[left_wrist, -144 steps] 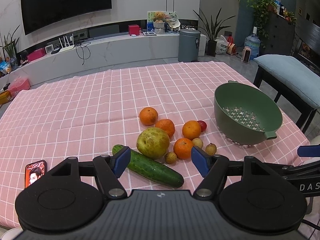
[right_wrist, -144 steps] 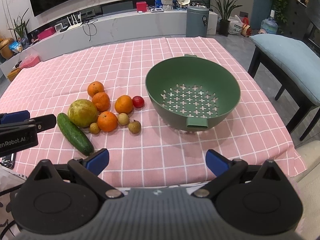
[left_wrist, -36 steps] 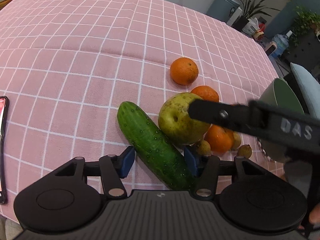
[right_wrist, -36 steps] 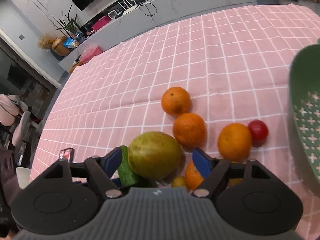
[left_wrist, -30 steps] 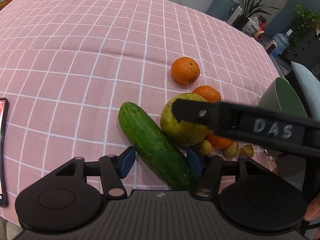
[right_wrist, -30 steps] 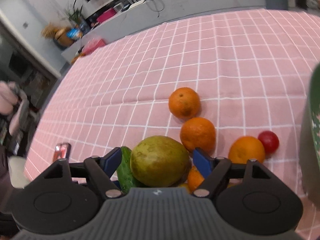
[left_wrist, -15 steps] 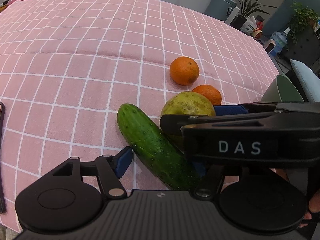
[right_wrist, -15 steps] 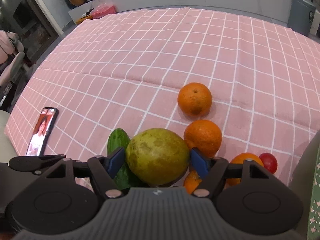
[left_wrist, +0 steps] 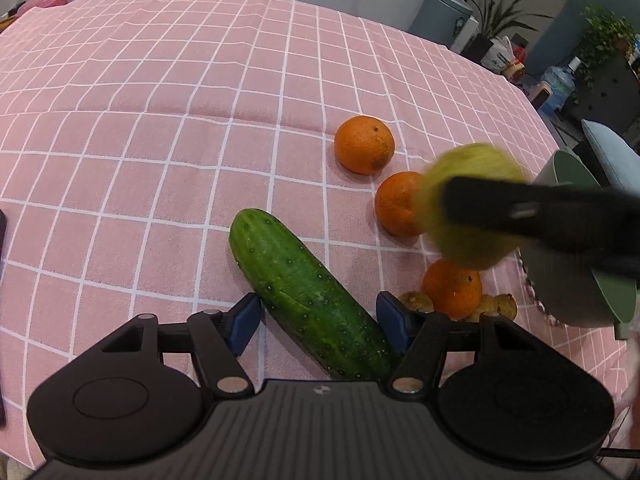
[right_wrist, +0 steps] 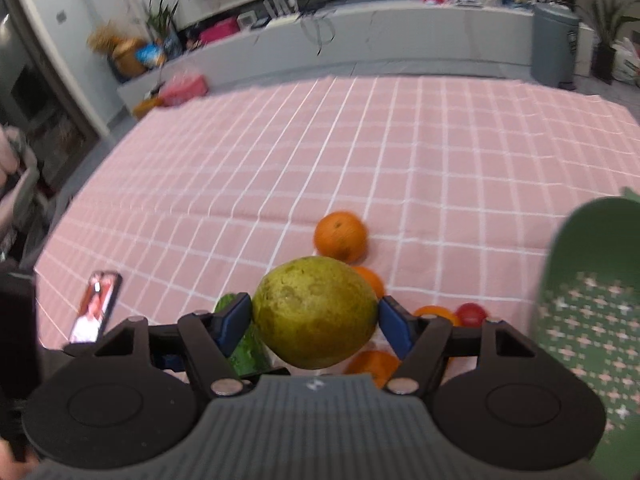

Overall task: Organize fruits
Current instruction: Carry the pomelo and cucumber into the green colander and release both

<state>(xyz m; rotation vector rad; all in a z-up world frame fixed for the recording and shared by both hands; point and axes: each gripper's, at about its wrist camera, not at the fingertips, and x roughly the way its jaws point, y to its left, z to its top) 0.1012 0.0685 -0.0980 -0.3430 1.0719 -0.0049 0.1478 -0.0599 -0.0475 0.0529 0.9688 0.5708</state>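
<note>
The right tongs [right_wrist: 315, 322] pinch the pear [right_wrist: 316, 312] above the desk [right_wrist: 360, 168], closing. The cucumber [left_wrist: 308, 296] lies slantwise, its near end between the closing left tongs [left_wrist: 316, 322], untouched. Oranges [left_wrist: 364, 145] lie beside the colander [right_wrist: 592, 320].

Home living room: TV console [right_wrist: 360, 40], houseplants [left_wrist: 492, 12], checked tablecloth [left_wrist: 160, 100].

Both grippers are showing matte black bodies: the left gripper [left_wrist: 318, 322] and right gripper [right_wrist: 315, 323] carrying blue pads, silver pivot screws, round discs, ribbed grey housings.
</note>
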